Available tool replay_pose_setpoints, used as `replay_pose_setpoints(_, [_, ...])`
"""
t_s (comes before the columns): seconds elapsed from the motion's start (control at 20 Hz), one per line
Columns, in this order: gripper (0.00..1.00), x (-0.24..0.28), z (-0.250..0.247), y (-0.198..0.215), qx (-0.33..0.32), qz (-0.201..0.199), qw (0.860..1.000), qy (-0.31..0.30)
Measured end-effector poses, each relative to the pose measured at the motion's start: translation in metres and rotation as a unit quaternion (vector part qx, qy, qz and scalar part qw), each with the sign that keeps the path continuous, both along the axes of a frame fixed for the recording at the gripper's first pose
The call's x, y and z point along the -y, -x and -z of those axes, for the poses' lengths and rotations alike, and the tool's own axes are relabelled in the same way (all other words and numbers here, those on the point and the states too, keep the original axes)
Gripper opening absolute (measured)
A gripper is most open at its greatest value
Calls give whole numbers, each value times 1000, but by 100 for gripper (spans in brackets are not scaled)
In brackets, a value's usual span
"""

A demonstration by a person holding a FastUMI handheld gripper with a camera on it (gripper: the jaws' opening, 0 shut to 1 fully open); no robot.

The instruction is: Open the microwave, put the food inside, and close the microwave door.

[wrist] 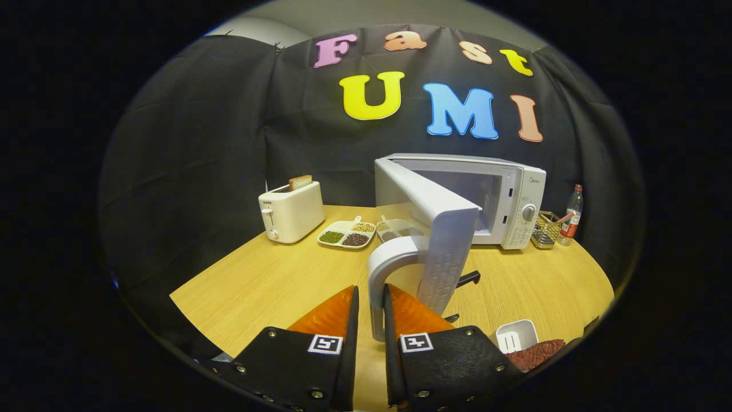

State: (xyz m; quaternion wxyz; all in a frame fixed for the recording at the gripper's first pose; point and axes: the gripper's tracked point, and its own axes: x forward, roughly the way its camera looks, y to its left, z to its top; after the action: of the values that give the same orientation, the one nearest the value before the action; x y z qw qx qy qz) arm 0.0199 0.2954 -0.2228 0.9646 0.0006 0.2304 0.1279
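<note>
Light wooden tabletop fronts black cloth wall. Far left: white two-slot toaster with a bread slice standing in it. Right of it, white divided dish of green, tan and dark beans. Centre: white microwave, door swung wide toward the near side. Gripper fingers closed on the door's white curved handle, which runs down between them. Near right: white container beside reddish food, probably minced; partly cut off. Far right: wire basket, clear bottle.
</note>
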Motion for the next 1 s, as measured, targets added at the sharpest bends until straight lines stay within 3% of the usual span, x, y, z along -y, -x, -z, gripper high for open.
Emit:
replay_pose_setpoints(0.3, [23,-38,-2,13,-8,-28,999,-20])
replay_pose_setpoints(0.45, [24,-68,-9,28,-21,-91,993,-68])
replay_pose_setpoints(0.7, [29,-75,-44,53,11,-173,981,-84])
replay_pose_setpoints(0.75, [53,-70,-51,56,18,-179,980,-89])
replay_pose_setpoints(0.8, [69,-60,-59,57,29,-178,979,-91])
replay_pose_setpoints(0.85, [97,-48,-65,55,40,-170,980,-91])
replay_pose_setpoints(1.0, [100,-16,-73,47,56,-147,984,-86])
